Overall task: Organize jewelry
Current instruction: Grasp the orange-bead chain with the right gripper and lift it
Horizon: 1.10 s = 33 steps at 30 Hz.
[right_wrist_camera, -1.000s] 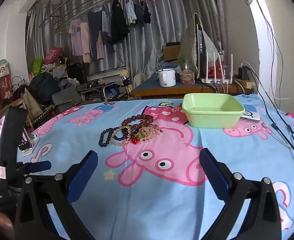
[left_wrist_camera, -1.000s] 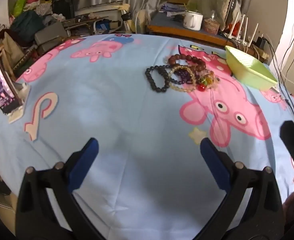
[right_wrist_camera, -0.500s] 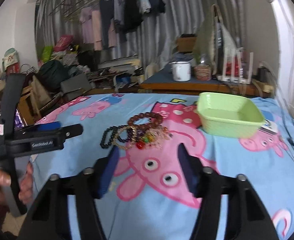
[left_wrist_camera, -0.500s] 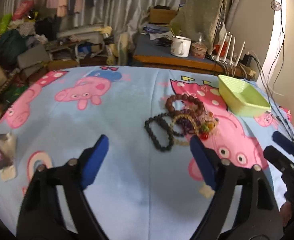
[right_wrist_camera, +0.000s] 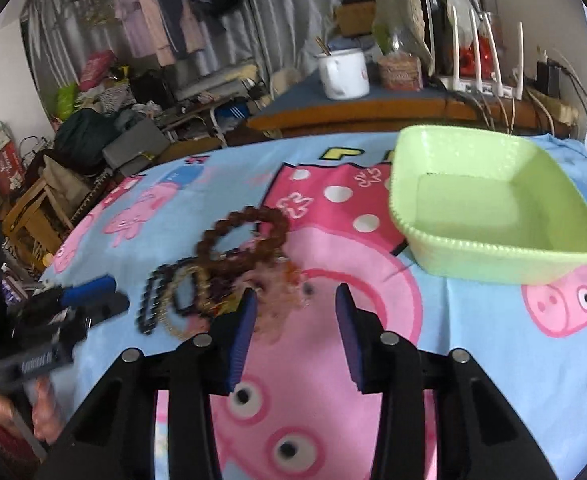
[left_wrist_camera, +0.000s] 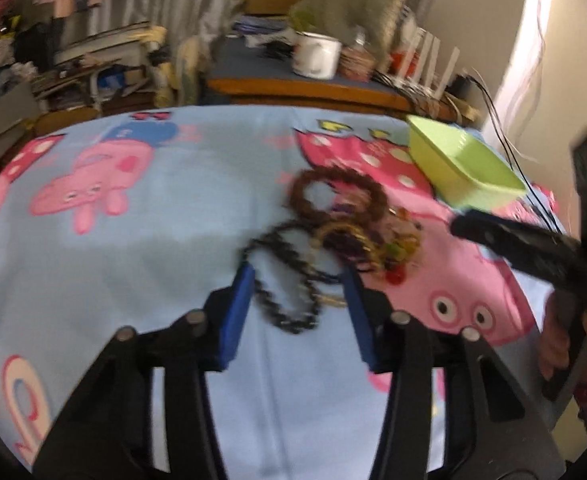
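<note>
Both grippers are closing in on the bracelet pile (left_wrist_camera: 333,236) beside the green basket (right_wrist_camera: 493,216); left gripper (left_wrist_camera: 297,280) is narrowing around the black bracelet (left_wrist_camera: 289,288), right gripper (right_wrist_camera: 293,300) narrowing, pinching nothing yet. Next I'm needing 1 clean pick.

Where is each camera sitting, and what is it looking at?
Left wrist: sits on the left hand-held gripper, looking down at the bead bracelets; the right hand shows.
Right wrist: sits on the right hand-held gripper, facing the green basket; the left hand shows.
Both see the bracelets, basket, white mug and cartoon sheet.
</note>
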Available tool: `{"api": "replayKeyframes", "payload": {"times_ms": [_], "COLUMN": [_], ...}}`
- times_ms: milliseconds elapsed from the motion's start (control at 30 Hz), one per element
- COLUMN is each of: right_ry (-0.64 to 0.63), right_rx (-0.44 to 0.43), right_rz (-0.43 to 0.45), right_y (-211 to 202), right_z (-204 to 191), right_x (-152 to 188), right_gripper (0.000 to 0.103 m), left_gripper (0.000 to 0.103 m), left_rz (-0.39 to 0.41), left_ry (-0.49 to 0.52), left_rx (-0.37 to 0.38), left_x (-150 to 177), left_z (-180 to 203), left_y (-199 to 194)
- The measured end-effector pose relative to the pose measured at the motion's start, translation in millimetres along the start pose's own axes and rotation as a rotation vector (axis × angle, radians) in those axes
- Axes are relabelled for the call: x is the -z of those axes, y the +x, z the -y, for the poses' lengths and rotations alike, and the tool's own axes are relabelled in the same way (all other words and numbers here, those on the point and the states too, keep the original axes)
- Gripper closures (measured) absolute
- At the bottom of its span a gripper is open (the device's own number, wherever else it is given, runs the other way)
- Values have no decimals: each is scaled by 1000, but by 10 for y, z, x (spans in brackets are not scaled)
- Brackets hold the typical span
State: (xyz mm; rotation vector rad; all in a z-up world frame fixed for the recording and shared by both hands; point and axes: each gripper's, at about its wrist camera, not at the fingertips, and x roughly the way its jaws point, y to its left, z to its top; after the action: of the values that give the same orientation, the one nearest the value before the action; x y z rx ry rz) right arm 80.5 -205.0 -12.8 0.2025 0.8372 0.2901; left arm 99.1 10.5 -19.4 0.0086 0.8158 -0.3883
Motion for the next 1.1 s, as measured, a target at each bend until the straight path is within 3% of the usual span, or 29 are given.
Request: {"api": "replayKeyframes", "payload": {"times_ms": [133,200,300,367,467,600,700,833,967,1000,1033,1067,1100], "right_ry": [-27,-67,-45,-20,29,112,180,265,318,339,358,371,375], "right_rx": [-1,9,-50,-60,-58,-40,11,82,104,99,104,114,114], "right_rz": [-36,-85,-142,-146,-134,-104,-67,-23,7,18,35,52,62], "right_y": [181,331,457,340,61,-383,-753,-1179,-1435,-1476,-1513,-1543,-1553], "right_z": [-6,-31,67,175,377,685,945,1251,1421,1473,1513,1524,1525], "right_x": [-115,-163,-113,-45,162,499,775,1084,1301,1336,1369,1408,1409], "right_gripper": [103,103,103,103,103,103,103,103,103,103,103,103,103], "left_gripper": [71,71,71,71,71,71,62,62,60,55,42,31,27], "left_rz": [-34,-55,-53,-42,-32,-38,-28,6,17,15,22,37,67], "left_ry": [33,43,-11,-44,-84,-106,-106,3,188,222,270,309,370], "left_rx": [-2,-68,-109,-160,-179,-152,-134,-63,65,100,132,126,91], "left_x": [-21,-39,-90,-87,-13,168,270,252,129,105,79,79,69], "left_z": [144,144,1,-131,-255,-281,-177,283,954,1090,1254,1364,1495], "left_y": [226,377,427,396,270,96,-12,-116,-44,-5,66,124,213]}}
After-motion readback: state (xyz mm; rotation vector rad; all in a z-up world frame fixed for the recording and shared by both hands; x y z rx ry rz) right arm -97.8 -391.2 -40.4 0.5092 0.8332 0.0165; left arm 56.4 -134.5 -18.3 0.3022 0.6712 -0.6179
